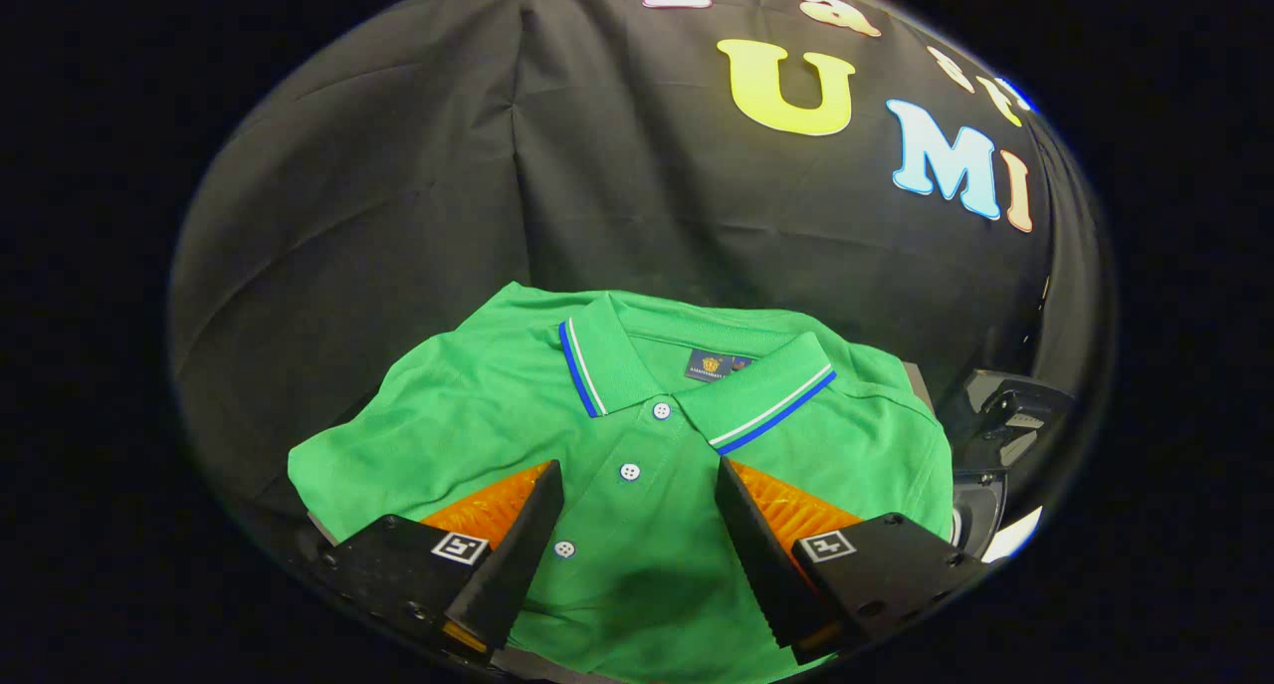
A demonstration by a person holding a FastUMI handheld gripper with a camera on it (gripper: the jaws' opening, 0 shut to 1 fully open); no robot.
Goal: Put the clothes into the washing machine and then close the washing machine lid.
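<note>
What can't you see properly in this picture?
- Gripper open over the shirt: whether the fingers touch the cloth cannot be told.
- What the shirt lies on: the shirt covers it.
- The dark machine part beside the shirt: cut off by the view's edge, too little to name.

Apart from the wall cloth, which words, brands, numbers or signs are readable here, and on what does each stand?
Neck label, inside the collar of the green polo shirt: a crest and tiny print, too small to read.
Square markers on the fingers: coded patterns, no words.
The gripper is open, its fingers either side of the shirt's buttons.
</note>
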